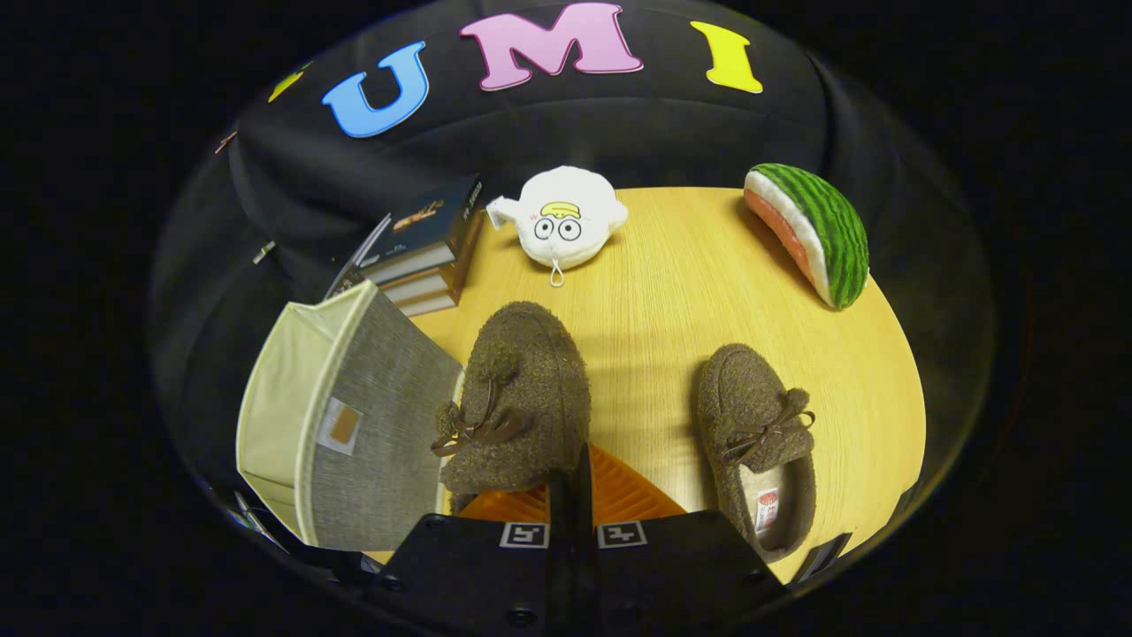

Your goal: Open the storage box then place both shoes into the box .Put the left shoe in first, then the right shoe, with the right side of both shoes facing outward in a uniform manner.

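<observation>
My gripper is shut on the heel rim of a fuzzy brown shoe with a bow and pompoms. That shoe hangs toe-away just ahead of the fingers and looks raised off the table, right beside the box. The grey fabric storage box stands to the left of the fingers. Its cream inside shows, and the opening faces away to the left. The second matching shoe lies flat on the wooden table to the right of the fingers, toe pointing away and its lining visible.
A stack of books lies beyond the box. A white plush toy sits at the table's far edge, and a watermelon-slice plush lies at the far right. Bare wood runs between the two shoes.
</observation>
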The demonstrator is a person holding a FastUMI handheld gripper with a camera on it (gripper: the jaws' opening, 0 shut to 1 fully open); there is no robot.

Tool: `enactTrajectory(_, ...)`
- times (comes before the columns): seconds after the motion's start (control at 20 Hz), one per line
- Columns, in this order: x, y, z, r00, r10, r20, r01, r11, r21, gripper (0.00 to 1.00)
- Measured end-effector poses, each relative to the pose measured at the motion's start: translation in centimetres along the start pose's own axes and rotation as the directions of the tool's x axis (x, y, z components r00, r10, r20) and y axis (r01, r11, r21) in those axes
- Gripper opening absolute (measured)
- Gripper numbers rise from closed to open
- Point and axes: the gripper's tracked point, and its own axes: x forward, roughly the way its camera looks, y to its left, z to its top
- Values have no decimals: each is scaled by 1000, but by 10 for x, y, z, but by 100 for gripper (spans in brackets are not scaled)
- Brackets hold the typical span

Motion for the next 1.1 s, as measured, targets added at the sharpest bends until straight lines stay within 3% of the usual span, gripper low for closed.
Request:
enactTrajectory(0.3, -65, 62, 60, 986, 134, 103, -144, 984, 101, 5)
enactTrajectory(0.7, -78, 175, 82, 946, 300, 122, -318, 932, 175, 5)
enactTrajectory(0.9, -55, 220, 72, 940, 316, 132, -338, 917, 213, 5)
enactTrajectory(1.1, -24, 246, 39, 951, 296, 84, -307, 926, 218, 5)
